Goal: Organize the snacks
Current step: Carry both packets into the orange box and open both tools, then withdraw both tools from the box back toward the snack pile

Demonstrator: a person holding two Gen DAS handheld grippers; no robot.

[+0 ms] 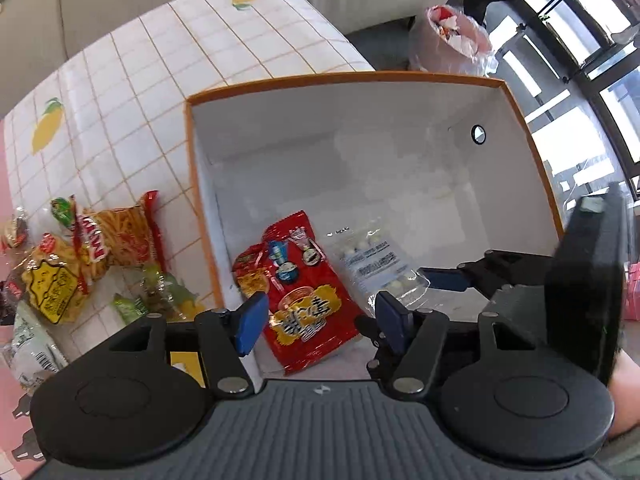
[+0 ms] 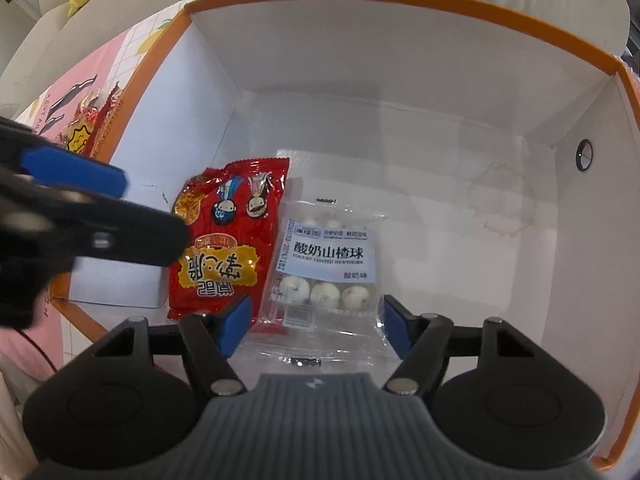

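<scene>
The left gripper (image 1: 318, 322) hangs over the red packet (image 1: 306, 296), its jaws spread wide and clear of the wrapper, pinching nothing. The packet's long axis runs straight away from it, between the pads. The right gripper (image 2: 316, 322) straddles the clear packet of white balls (image 2: 326, 268), jaws spread, the wrapper's near end between them; whether the pads touch it I cannot tell. The 2 packets lie side by side, edges touching, on the floor of the orange-rimmed box (image 2: 400, 4). More snack bags (image 1: 80, 264) wait on the tablecloth (image 1: 140, 80) outside, nearer the left hand, likely next.

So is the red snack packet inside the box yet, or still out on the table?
Inside. The red snack packet lies flat on the white floor of the orange-rimmed box, beside the clear pack of yogurt hawthorn balls.
</scene>
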